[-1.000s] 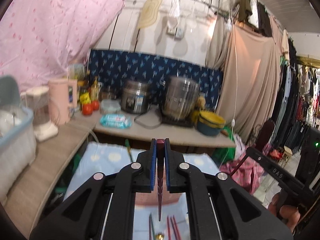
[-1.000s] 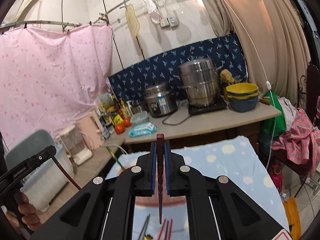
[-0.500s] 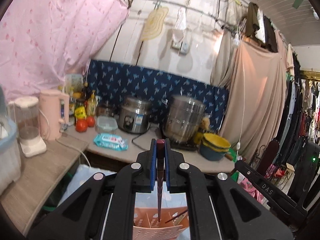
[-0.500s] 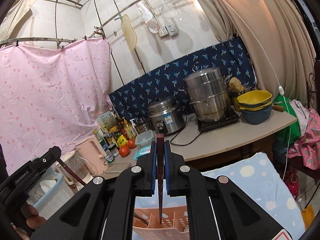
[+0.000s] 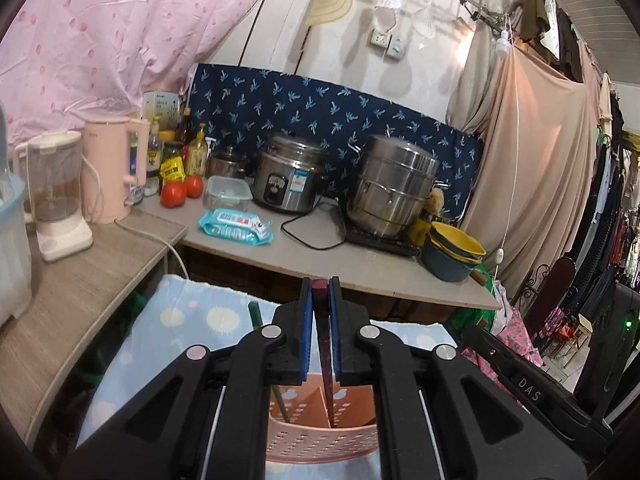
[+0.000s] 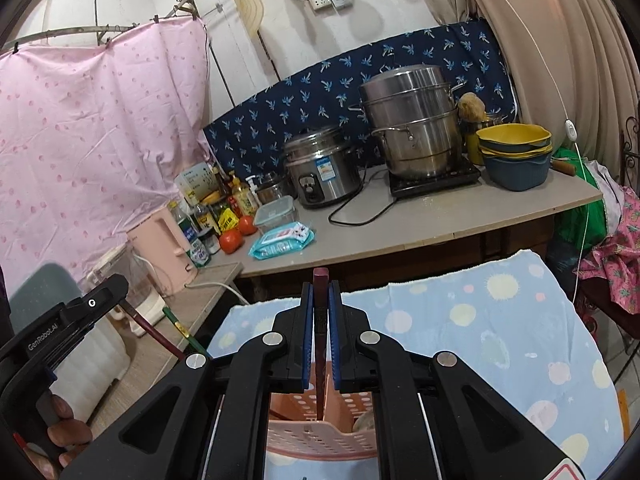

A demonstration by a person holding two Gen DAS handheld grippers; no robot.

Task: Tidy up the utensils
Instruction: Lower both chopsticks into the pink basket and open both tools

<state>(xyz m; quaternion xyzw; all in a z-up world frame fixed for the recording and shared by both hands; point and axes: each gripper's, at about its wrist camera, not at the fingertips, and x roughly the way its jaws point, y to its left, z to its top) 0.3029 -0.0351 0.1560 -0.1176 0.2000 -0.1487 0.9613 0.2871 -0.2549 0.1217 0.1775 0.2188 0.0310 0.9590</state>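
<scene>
The worktop (image 5: pixel 280 248) with its pots stands behind a blue spotted cloth (image 6: pixel 480 320). On that cloth sits the pink perforated utensil basket (image 5: pixel 320 444). Above the basket, the left hand-held gripper (image 5: pixel 320 312) clamps a dark red chopstick (image 5: pixel 326 360) — tip down inside it. The right hand-held gripper (image 6: pixel 321 312) pinches another dark red chopstick (image 6: pixel 320 360), tip inside the basket.
</scene>
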